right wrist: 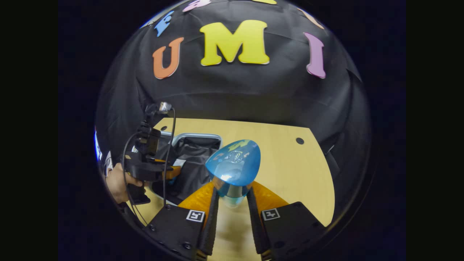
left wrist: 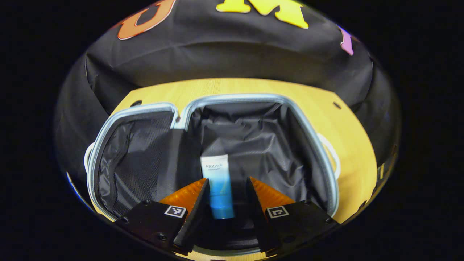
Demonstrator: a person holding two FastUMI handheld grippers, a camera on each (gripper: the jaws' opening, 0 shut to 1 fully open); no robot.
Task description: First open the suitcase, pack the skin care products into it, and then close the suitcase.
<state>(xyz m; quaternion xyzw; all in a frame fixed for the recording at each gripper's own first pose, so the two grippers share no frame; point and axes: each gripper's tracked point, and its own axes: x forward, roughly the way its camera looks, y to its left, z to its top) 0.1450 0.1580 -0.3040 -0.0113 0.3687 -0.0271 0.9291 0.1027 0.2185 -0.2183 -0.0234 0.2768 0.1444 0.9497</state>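
We had the left gripper [left wrist: 227, 188] spread around the tube [left wrist: 218, 186] in the open suitcase [left wrist: 311, 123], the right gripper [right wrist: 232, 194] pinching the blue bottle [right wrist: 233, 166]

One open suitcase [left wrist: 319, 145], one tube [left wrist: 218, 185], one blue bottle [right wrist: 233, 166], two hand-held grippers, one table [right wrist: 290, 170]

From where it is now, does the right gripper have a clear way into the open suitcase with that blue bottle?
Probably yes. The suitcase lies open on the table, left of the right gripper holding the blue bottle; only the left gripper hovers over it.
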